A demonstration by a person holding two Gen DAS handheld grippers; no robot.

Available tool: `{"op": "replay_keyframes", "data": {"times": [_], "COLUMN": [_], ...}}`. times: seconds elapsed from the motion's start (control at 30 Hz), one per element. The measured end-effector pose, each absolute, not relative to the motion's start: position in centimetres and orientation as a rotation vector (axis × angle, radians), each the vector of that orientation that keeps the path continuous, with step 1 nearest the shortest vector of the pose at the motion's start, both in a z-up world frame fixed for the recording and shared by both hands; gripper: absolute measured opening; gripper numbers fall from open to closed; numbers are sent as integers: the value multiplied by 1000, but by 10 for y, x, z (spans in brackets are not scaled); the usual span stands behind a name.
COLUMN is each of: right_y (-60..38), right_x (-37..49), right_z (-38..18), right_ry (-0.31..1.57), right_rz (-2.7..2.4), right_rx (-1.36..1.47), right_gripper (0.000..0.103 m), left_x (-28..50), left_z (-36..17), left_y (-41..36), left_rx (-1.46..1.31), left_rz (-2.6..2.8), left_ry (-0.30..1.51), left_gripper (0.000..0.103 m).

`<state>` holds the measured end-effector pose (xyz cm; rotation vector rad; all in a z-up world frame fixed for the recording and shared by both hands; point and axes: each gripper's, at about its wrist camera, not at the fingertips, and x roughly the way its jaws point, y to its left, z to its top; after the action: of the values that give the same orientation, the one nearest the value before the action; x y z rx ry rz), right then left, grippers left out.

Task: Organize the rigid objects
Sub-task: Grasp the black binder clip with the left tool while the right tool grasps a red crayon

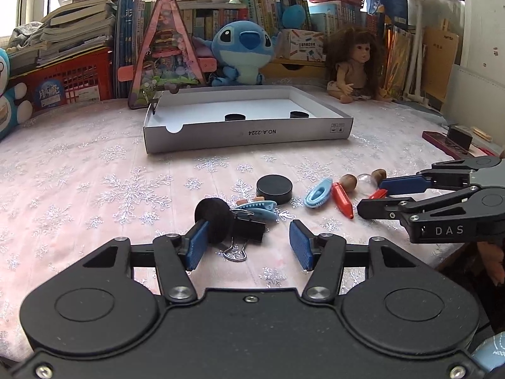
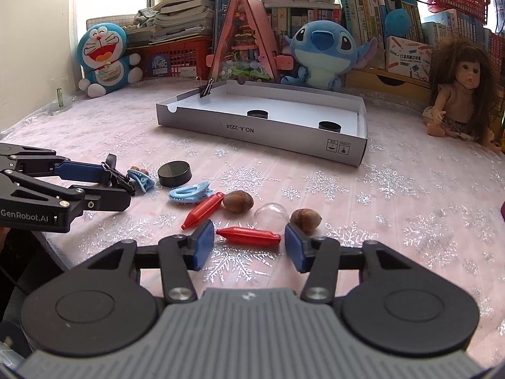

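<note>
With two black pucks (image 2: pixel 257 113) and a clipped-on binder clip (image 2: pixel 205 90) lying in the shallow cardboard tray (image 2: pixel 262 131), both claws are hovering open, left gripper (image 1: pixel 249 241) around a black binder clip (image 1: pixel 249 229), right gripper (image 2: pixel 249 241) flanking a glossy red crayon-shaped piece (image 2: pixel 249 235), while hair clips (image 2: pixel 189 194), acorns (image 2: pixel 238 201) and a clear dome (image 2: pixel 271 214) are waiting on the tablecloth.

Left gripper (image 1: pixel 249 246): a matte black body with two round raised discs side by side, at 7 and 5 o'clock in its own wrist view. Silver screws mark the joints of angular black linkage arms with triangular cut-outs. Its fingers (image 1: pixel 196 246) carry ribbed blue pads. White lettering "GenRobot.AI" runs along its side.

Right gripper (image 2: pixel 249 246): the same black discs, linkages, silver screws and blue pads, plus a grey ribbed centre panel. White letters "DAS" show on its side.
</note>
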<state>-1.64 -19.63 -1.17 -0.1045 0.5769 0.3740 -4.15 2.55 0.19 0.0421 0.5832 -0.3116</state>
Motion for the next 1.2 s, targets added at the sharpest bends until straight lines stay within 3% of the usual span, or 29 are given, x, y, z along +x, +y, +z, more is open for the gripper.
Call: {"op": "replay_keyframes", "data": {"times": [0.27, 0.4, 0.6, 0.67, 0.73, 0.9, 1.0, 1.2], "right_y": [-202, -203, -202, -202, -202, -202, -203, -206], "right_x": [-16, -15, -15, -15, -15, -15, -15, -16], "right_z": [-12, -12, -12, -12, -12, -12, -12, -11], "right_ry": [573, 573, 572, 572, 572, 573, 572, 574], "right_rz": [340, 335, 334, 334, 334, 334, 334, 321], "right_rx": [-117, -114, -114, -114, -114, -115, -117, -131], "right_gripper": [57, 59, 59, 61, 65, 65, 64, 63], "left_x": [-31, -34, -53, -53, -51, -38, -31, -23], "left_z": [-1, 4, 23, 21, 16, 8, 7, 5], "left_y": [24, 33, 35, 33, 31, 30, 28, 20], "left_rx": [72, 66, 17, 5, 2, 4, 33, 120], "left_rz": [-276, -208, -412, -451, -449, -405, -398, -393], "left_ry": [586, 579, 584, 616, 642, 651, 641, 592], "left_gripper": [70, 73, 61, 52, 51, 51, 54, 71]}}
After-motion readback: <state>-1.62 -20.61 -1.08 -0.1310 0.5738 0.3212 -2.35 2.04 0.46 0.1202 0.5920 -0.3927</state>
